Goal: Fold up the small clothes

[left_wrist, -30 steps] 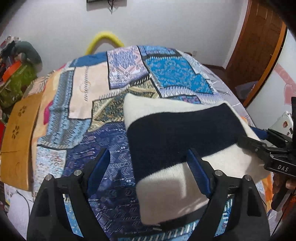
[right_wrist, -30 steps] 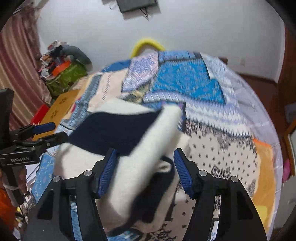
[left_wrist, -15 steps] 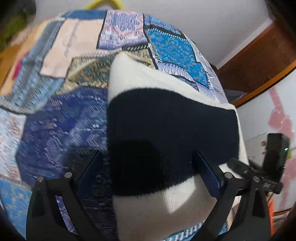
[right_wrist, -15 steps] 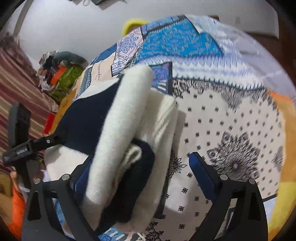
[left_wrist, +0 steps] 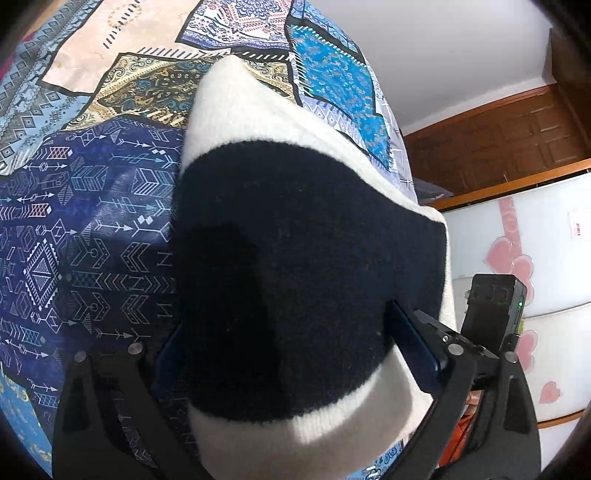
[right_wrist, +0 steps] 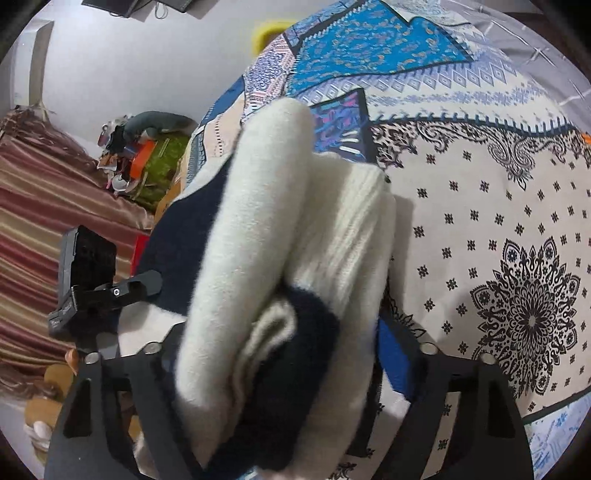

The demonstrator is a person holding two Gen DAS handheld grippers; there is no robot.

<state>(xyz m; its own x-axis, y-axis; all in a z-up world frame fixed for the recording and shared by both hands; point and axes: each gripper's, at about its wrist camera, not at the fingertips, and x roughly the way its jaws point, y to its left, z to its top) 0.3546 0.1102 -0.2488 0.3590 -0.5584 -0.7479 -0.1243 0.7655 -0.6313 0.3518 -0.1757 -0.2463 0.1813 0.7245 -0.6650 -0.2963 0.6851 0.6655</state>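
Folded cream-and-navy knit garment [left_wrist: 295, 258] centre of both frames, lying on patchwork bedspread [left_wrist: 92, 229], stacked in thick layers; rolled open edge of layers facing the right wrist camera [right_wrist: 288, 280]. Looks like a late fold stage, bundle being squared or set down, judging by compact shape.

Left gripper [left_wrist: 291, 350] straddling the near end of the bundle at lower centre, jaws wide, blue pads flanking the knit on both sides; no clear squeeze visible, so read as open around it, not clamped. Probably placed so to steady or release the bundle.

Right gripper [right_wrist: 280, 354] at lower centre of its view, jaws closing with the layered edge between them; right blue pad just beside the cream layer, left pad hidden behind fabric. Firm pinch: cannot tell. Likely closing to compress layers so the fold holds.

Each gripper also seen from the other camera: black tool body at lower right in left view, at left edge in right view, at opposite ends of the garment.

Surroundings: white wall [left_wrist: 461, 55] upper right, wooden door [left_wrist: 517, 140] right, striped curtain [right_wrist: 44, 229] left, cluttered pile with green bag [right_wrist: 155, 162] upper left, yellow object [right_wrist: 267, 31] top.
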